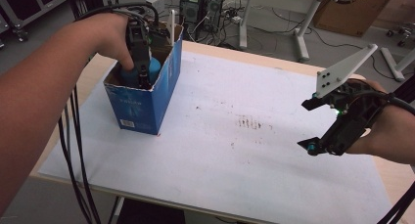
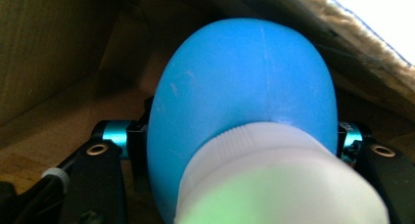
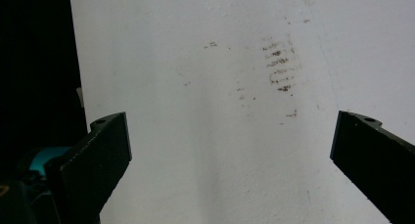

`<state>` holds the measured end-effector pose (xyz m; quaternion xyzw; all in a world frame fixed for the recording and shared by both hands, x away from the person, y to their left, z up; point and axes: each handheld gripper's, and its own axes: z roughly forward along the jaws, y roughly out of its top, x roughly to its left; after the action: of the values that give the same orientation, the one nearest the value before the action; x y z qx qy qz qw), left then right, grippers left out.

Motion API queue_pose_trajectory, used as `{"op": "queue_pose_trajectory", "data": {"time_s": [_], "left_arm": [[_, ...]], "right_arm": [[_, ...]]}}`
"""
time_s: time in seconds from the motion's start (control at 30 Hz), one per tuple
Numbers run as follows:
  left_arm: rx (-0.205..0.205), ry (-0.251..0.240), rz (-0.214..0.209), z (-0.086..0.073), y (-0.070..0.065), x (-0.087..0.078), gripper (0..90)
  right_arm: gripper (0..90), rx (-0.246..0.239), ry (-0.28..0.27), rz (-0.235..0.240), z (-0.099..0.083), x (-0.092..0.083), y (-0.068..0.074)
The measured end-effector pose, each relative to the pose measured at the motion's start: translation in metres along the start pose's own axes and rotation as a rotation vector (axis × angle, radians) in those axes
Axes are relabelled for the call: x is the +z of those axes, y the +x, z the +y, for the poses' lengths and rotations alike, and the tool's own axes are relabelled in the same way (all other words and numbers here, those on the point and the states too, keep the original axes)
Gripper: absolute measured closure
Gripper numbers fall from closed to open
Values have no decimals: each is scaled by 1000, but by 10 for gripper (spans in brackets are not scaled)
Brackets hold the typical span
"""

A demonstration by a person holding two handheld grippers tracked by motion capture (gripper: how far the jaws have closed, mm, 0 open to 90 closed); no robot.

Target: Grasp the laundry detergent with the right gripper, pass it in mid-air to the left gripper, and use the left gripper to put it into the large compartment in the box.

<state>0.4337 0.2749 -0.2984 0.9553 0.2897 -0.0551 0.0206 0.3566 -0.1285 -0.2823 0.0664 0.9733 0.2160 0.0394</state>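
An open blue cardboard box (image 1: 147, 106) stands at the table's left rear. My left gripper (image 1: 142, 77) reaches down into it. Between its jaws sits a blue bottle (image 2: 244, 77) with a white cap (image 2: 274, 175) turned toward the camera; the bottle's blue body (image 1: 155, 67) shows over the box rim. In the left gripper view my left gripper (image 2: 242, 136) has its pads (image 2: 139, 141) lying against the bottle's two sides. My right gripper (image 1: 309, 126) hovers over the table's right side, open, with bare white tabletop between the jaws of my right gripper (image 3: 230, 150).
The white table top (image 1: 235, 150) carries a patch of brown smudges (image 1: 252, 122) near its middle. Black cables (image 1: 73, 150) hang off the left edge. Behind the table are desk legs, computer towers and floor cables.
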Motion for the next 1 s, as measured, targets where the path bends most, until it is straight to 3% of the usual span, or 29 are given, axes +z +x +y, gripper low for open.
{"op": "queue_pose_trajectory", "data": {"time_s": [0.13, 0.43, 0.73, 1.0], "left_arm": [[-10, -14, -3, 0, 0, -2, 274], [-22, -18, 4, 0, -4, -19, 259], [-48, -6, 28, -2, -16, -52, 208], [-15, -5, 64, 3, -32, -77, 173]], "right_arm": [[6, -1, -5, 0, 1, 1, 0], [6, -2, -13, -6, -2, -3, 1], [6, 4, -31, -8, -6, -9, -1], [6, 3, -37, -5, -5, -16, -7]]}}
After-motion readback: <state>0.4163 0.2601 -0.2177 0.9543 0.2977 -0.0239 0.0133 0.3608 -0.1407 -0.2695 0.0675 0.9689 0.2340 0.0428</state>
